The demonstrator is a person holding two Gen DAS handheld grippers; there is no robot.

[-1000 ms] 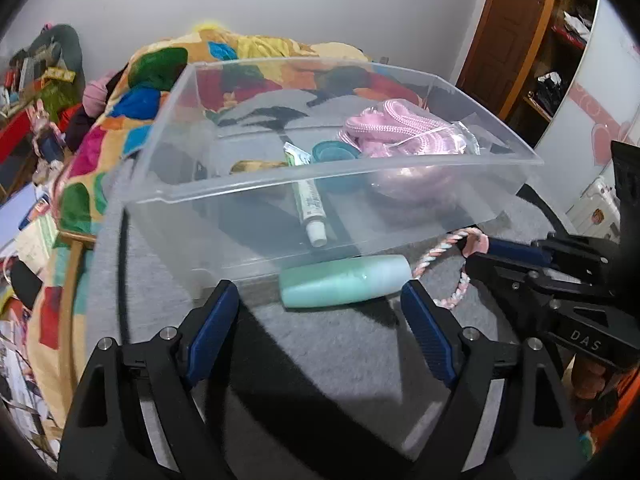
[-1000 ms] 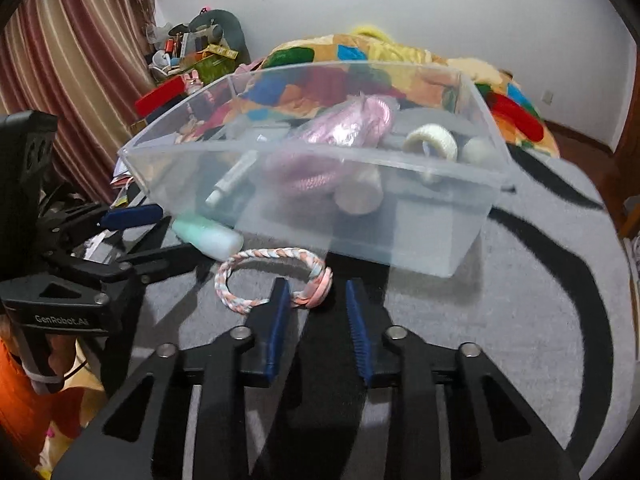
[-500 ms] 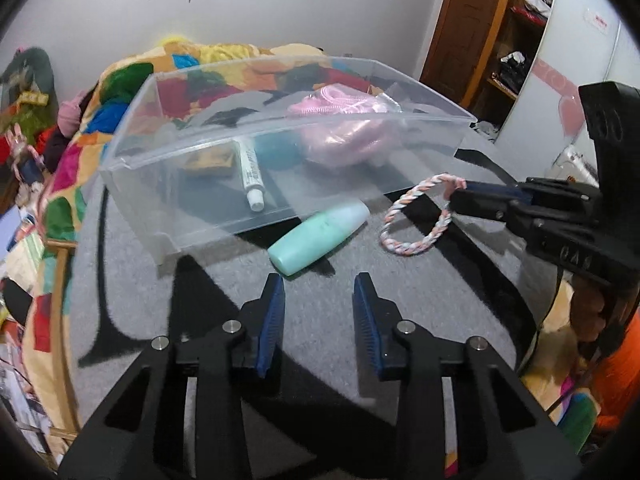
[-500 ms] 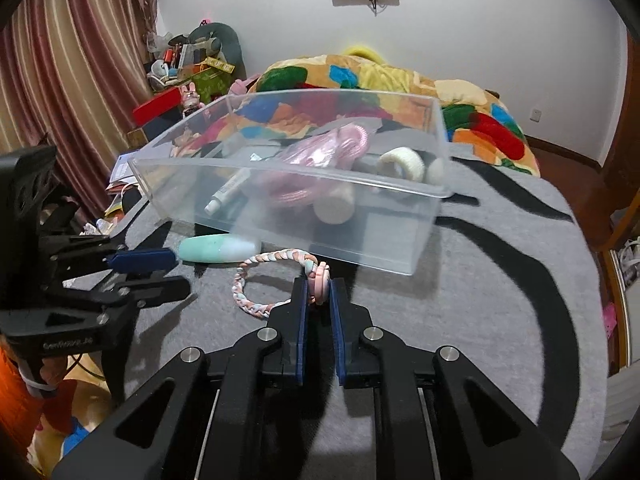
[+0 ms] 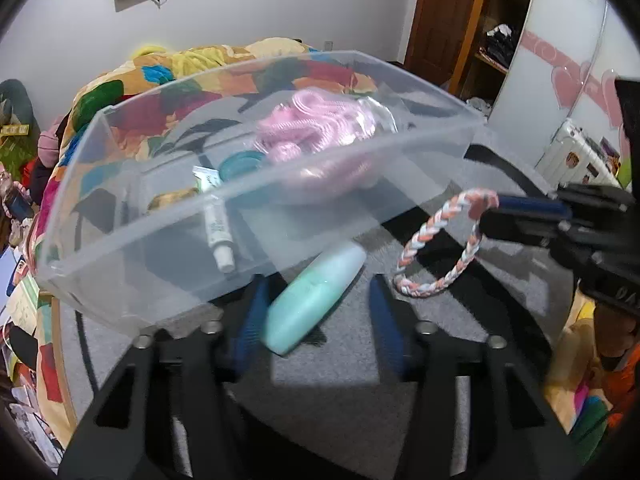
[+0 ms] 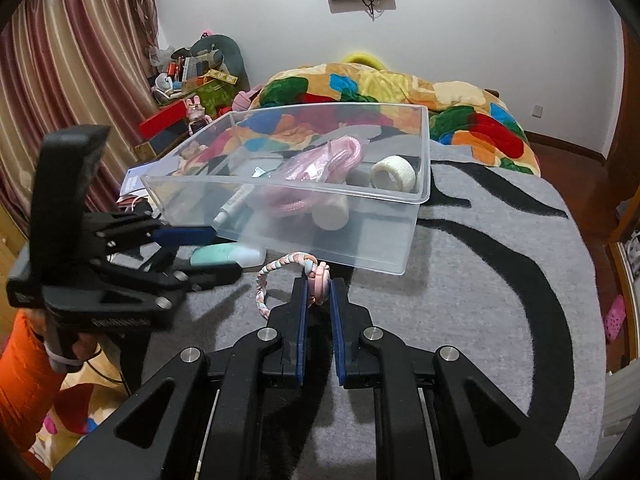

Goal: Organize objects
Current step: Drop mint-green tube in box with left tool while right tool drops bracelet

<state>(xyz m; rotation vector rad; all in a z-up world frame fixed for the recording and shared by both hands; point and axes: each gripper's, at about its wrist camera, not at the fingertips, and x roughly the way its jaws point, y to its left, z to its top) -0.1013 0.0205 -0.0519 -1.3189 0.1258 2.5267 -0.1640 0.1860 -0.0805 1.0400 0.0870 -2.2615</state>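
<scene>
Right gripper (image 6: 318,300) was clamped on the ring (image 5: 442,240), lifted off the rug (image 6: 460,300). Left gripper (image 5: 316,312) gaped wide around the bottle (image 5: 316,300) beside the bin (image 6: 424,168).

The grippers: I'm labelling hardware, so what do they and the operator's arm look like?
Both the left gripper and right gripper are angular black frames with silver bolts, ridged blue finger pads and white lettering. An orange sleeve covers the left arm.

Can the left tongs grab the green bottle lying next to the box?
Probably yes. The left tongs are open, with the green bottle lying between their fingers on the grey rug. The clear box sits close alongside but does not cover the bottle.
</scene>
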